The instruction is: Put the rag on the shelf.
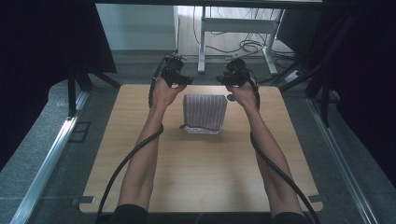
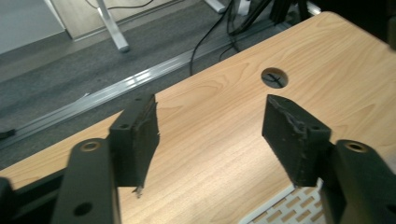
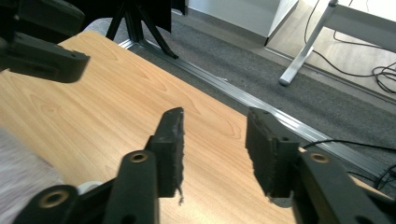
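Note:
A grey striped cloth [image 1: 204, 111] lies draped over a white slotted object [image 1: 201, 129] at the middle of the wooden table [image 1: 201, 172]. My left gripper [image 1: 187, 79] is held above the table's far edge, just left of the cloth. It is open, with bare table between its jaws [image 2: 212, 105], and the white slotted object [image 2: 289, 210] lies below its right jaw. My right gripper [image 1: 222, 80] is held just right of the cloth, also open and holding nothing [image 3: 215, 116]. The cloth's edge [image 3: 18, 172] appears at the lower left of the right gripper view.
A round cable hole [image 2: 274, 77] sits in the table near the far edge, beside my right hand [image 1: 231, 98]. Beyond the table are grey carpet, a metal floor rail [image 3: 261, 102], white desk legs [image 1: 201, 42] and loose cables. Black tripod legs stand at both sides.

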`<action>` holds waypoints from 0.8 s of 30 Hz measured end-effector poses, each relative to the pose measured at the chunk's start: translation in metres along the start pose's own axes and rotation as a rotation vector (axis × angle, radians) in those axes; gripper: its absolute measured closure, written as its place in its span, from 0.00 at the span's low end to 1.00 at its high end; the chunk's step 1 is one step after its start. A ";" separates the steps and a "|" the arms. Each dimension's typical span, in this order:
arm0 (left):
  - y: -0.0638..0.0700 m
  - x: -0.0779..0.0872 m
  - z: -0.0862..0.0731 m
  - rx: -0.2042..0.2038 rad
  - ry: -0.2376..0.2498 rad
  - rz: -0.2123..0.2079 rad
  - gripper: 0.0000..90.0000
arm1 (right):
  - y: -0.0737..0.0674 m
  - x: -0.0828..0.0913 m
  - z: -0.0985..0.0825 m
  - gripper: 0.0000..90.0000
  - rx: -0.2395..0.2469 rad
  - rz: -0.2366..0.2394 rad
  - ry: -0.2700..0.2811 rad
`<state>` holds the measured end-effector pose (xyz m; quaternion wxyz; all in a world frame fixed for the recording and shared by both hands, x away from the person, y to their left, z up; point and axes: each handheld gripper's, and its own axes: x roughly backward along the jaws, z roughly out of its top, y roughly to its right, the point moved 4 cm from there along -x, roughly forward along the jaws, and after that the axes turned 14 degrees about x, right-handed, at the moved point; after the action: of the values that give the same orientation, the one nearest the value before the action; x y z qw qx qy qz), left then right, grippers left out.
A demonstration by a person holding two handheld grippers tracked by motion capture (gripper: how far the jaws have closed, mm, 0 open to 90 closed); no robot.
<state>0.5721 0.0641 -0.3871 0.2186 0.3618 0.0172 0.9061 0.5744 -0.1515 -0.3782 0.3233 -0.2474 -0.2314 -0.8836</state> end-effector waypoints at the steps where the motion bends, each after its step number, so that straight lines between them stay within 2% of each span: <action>1: 0.000 0.002 0.000 -0.006 0.005 -0.002 0.36 | 0.000 0.000 -0.001 0.58 -0.005 0.003 0.003; 2: 0.000 0.004 -0.001 -0.010 0.006 -0.012 0.32 | -0.001 0.001 -0.003 0.54 -0.020 0.019 0.004; 6: 0.003 0.011 -0.001 -0.021 0.018 -0.030 0.29 | -0.002 0.003 -0.004 0.48 -0.037 0.032 0.014; 7: 0.003 0.013 -0.002 -0.020 0.021 -0.033 0.25 | -0.003 0.003 -0.005 0.44 -0.052 0.043 0.018; 11: 0.007 0.020 -0.004 -0.018 0.027 -0.062 0.21 | -0.005 0.006 -0.006 0.39 -0.059 0.065 0.031; 12: 0.008 0.021 -0.005 -0.018 0.031 -0.069 0.19 | -0.007 0.009 -0.007 0.37 -0.065 0.084 0.037; 16: 0.012 0.026 -0.010 -0.021 0.024 -0.114 0.17 | -0.010 0.013 -0.009 0.33 -0.058 0.097 0.051; 17: 0.014 0.029 -0.012 -0.026 0.022 -0.136 0.16 | -0.012 0.016 -0.010 0.31 -0.058 0.111 0.058; 24: 0.021 0.036 -0.017 -0.063 0.013 -0.157 0.14 | -0.021 0.025 -0.011 0.27 -0.040 0.139 0.065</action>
<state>0.5294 0.0624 -0.3722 0.2999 0.3463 0.0185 0.8887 0.5403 -0.1543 -0.3772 0.3864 -0.2402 -0.1853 -0.8710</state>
